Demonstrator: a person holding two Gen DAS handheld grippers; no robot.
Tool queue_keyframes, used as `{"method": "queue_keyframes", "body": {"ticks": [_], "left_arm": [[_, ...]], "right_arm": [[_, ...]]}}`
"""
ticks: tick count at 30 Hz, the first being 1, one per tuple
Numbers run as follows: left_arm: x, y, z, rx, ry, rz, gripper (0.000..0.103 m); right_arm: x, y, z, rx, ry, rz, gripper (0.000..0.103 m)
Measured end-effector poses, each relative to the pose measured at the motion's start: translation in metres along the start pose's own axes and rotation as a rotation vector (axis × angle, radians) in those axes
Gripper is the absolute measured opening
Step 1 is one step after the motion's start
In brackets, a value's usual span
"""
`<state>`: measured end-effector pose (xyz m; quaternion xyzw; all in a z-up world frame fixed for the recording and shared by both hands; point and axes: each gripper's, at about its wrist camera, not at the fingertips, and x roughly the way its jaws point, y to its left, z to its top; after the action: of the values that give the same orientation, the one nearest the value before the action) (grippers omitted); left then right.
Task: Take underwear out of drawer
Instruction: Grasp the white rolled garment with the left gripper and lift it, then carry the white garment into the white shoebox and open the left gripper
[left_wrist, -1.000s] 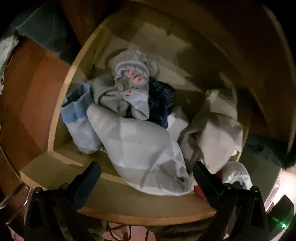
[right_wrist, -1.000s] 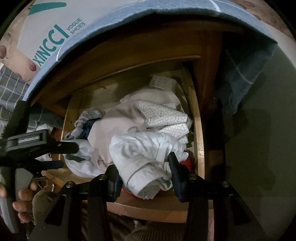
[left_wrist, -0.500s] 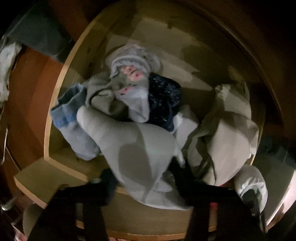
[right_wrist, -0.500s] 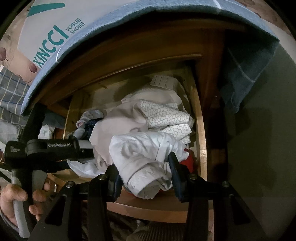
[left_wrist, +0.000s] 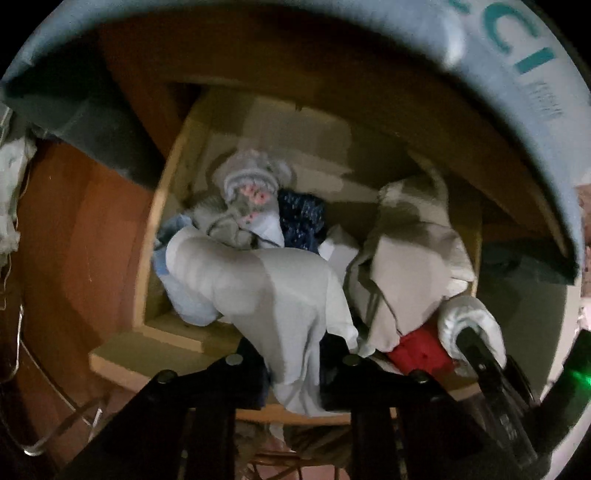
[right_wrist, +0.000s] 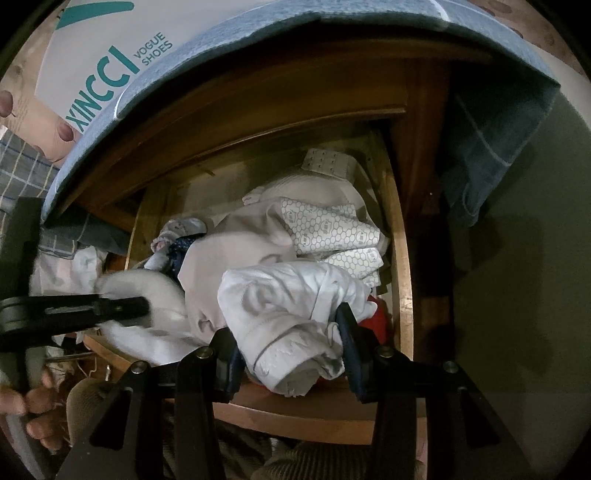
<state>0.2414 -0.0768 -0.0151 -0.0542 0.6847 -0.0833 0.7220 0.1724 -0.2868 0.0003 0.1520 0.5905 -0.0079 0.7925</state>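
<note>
left claw (left_wrist: 295, 369): clenched on the pale grey underwear (left_wrist: 280, 295); its jaws have just been closing, and the cloth hangs pinched between them over the front edge of the drawer (left_wrist: 162, 347)
right claw (right_wrist: 291, 350): clenched on the white underwear (right_wrist: 288, 317), a bunched roll at the drawer's front right corner
where the rest lies: grey socks (left_wrist: 247, 195) and a dark blue piece (left_wrist: 301, 221) sit toward the drawer's back left; a beige garment (left_wrist: 410, 273) fills the drawer's right half; a red item (left_wrist: 421, 354) lies at the drawer's front, under the white roll
risk, drag-along: the grey piece lies against the light blue cloth (left_wrist: 184, 295) by the drawer's left wall, so a lift could likely pull that out too
risk, thin grip: only a fold is pinched; it may slip free
risk, tangle: the white roll touches the beige garment and could snag it
risk, crowding: both claws work at the drawer's front, near each other, and might bump
risk, overhead: a shoe box (right_wrist: 110, 62) overhangs the drawer's back; a steep lift could knock it
</note>
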Motion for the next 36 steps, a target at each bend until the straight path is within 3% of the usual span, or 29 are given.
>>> {"method": "queue_keyframes", "body": {"ticks": [17,23,29,33,36], "left_arm": [[-0.121,-0.006,-0.027,0.273,-0.29,-0.03,0.018],[-0.179,0.0,-0.033,0.315,-0.378,-0.109,0.018],[-0.261,-0.006,-0.025,0.354,-0.546,-0.156,0.018],[-0.327,-0.023,-0.007,0.404,-0.722,-0.133,0.018],[-0.349,-0.038,0.013,0.437,-0.791,-0.133,0.018]], "right_arm": [[0.0,0.0,0.001,-0.014,0.002,-0.033,0.041],[0.001,0.002,0.001,-0.024,-0.005,-0.041,0.041],[0.001,0.001,0.001,-0.024,-0.004,-0.041,0.041],[0.0,0.001,0.001,-0.023,-0.003,-0.042,0.041],[0.0,0.002,0.001,-0.028,-0.007,-0.042,0.041]]}}
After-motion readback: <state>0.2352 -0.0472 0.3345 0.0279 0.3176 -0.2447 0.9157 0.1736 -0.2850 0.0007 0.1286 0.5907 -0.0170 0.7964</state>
